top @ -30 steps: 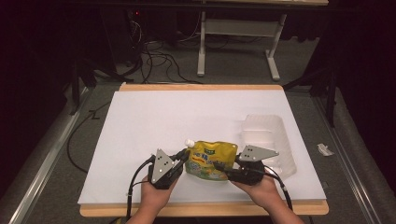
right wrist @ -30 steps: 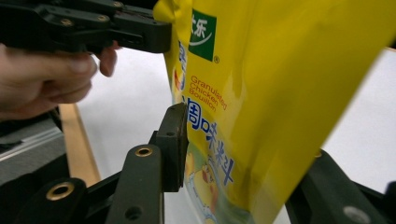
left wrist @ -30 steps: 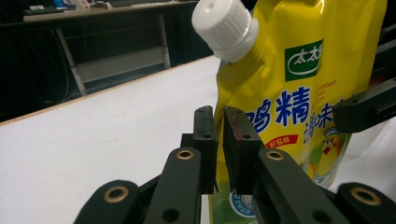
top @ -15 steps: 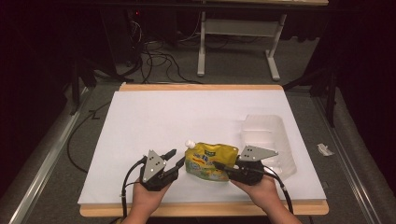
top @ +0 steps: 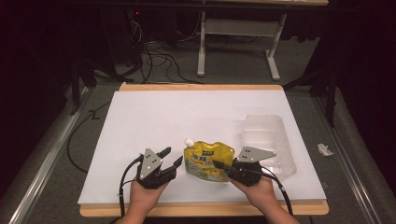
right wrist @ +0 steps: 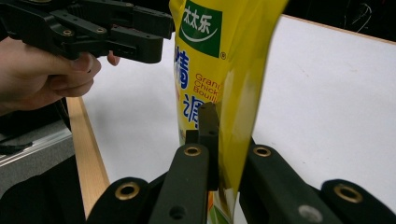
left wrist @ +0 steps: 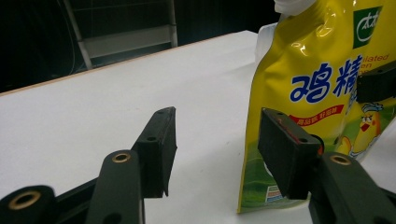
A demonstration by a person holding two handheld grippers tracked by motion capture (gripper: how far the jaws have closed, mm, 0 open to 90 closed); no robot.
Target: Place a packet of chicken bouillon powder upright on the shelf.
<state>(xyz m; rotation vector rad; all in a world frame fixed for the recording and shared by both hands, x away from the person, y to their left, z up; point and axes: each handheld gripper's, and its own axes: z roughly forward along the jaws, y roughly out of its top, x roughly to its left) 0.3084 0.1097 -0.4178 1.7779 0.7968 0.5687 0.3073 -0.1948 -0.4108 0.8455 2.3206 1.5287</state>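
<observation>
Item: yellow spouted pouch [top: 208, 161], blue and red print, white cap at its upper left corner. Location: near edge of the white sheet [top: 187, 121] covering the desk [top: 201, 87], at about 6 o'clock from the sheet's centre in the high view. It stands between the two grippers.

Right gripper [top: 219, 164]: at 3 o'clock from the pouch, held in the person's right hand [top: 257, 189]. In the right gripper view its fingers [right wrist: 208, 135] are clenched on the pouch's side edge, the yellow film pinched flat between them; the jaws have just been closing onto it.

Left gripper [top: 170, 157]: at 9 o'clock from the pouch, held in the left hand [top: 144, 196]. Fingers released, standing apart; the jaws have just been opening. In the left gripper view nothing lies between them; one finger [left wrist: 285, 154] sits just in front of the pouch's lower left edge, and whether it touches cannot be told. The other finger stands over bare sheet.

Clear plastic tray [top: 266, 140]: on the sheet at 2 o'clock from the pouch, just behind the right gripper, apart from the pouch.

Cables [top: 154, 51]: on the floor beyond the desk, at 12 o'clock.
</observation>
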